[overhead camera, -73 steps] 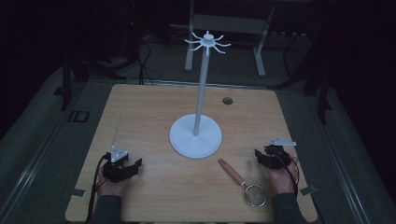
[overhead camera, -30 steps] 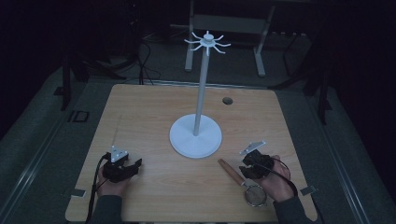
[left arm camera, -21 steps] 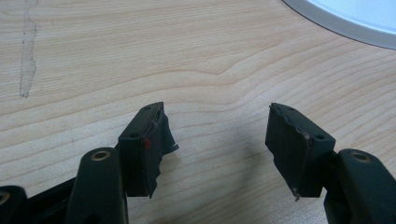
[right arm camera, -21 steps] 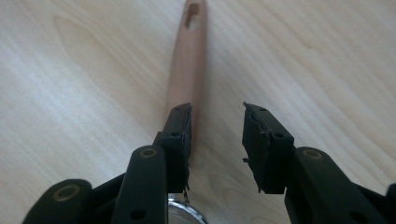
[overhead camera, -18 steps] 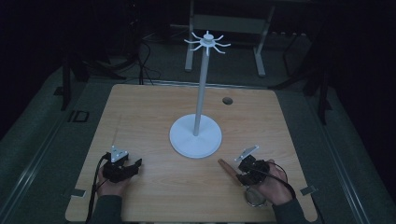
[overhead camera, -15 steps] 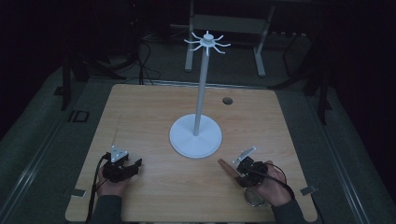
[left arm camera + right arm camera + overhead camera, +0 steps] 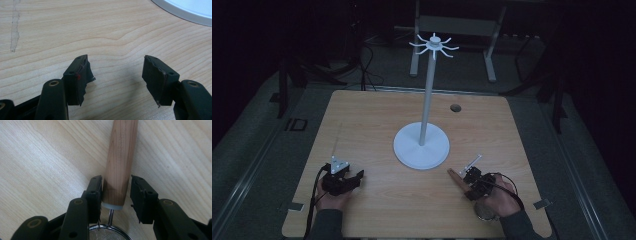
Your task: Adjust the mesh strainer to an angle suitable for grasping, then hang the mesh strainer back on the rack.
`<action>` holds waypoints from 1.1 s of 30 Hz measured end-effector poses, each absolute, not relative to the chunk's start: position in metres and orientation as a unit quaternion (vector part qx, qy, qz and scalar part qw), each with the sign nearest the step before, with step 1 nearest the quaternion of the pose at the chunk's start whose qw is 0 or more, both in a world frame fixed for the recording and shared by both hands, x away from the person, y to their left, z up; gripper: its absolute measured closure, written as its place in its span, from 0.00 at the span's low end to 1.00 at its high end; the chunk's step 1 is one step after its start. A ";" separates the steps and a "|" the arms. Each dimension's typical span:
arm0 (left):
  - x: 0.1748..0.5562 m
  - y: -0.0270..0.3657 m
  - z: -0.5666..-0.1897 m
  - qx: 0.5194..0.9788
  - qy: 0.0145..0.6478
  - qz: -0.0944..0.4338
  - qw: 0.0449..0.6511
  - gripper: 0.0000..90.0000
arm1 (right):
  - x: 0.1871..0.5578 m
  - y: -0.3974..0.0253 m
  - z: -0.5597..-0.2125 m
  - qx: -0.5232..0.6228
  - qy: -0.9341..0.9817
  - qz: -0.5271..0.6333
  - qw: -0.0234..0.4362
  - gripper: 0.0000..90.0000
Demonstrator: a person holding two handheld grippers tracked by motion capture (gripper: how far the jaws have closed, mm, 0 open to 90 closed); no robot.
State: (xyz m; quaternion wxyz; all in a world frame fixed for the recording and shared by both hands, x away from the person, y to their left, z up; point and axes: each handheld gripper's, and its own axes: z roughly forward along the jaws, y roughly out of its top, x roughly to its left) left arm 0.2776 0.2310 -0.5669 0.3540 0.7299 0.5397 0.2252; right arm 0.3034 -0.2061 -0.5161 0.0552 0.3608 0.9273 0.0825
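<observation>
My left tool (image 7: 116, 75) hangs low over the wooden bench (image 7: 75, 32), its two black jaws spread wide with bare wood grain between them. The curved edge of a white base (image 7: 190, 11) sits at the upper right, well apart.

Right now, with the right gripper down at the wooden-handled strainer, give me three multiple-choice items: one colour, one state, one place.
1. What colour is the tall pole stand with hook arms?
A red
B white
C green

2. How do the left gripper jaws stand?
A shut on the stand's pole
B shut on a spoon
C wide apart, nothing between

3. Where is the round wooden handle of the small metal mesh strainer?
A between the right gripper jaws
B on the stand's base
C between the left gripper jaws

Answers:
1. B: pole, base and arms are all white.
2. C: bare tabletop shows between them.
3. A: one black jaw stands on each side of it.
</observation>
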 end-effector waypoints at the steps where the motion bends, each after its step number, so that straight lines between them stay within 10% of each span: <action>1: 0.278 0.231 -0.567 0.730 0.539 0.225 0.354 0.43 | 0.304 -0.207 -0.517 0.362 0.927 0.078 0.049 0.68; 33: 0.278 0.231 -0.567 0.730 0.541 0.224 0.354 0.43 | 0.305 -0.210 -0.509 0.378 0.916 0.120 0.059 0.77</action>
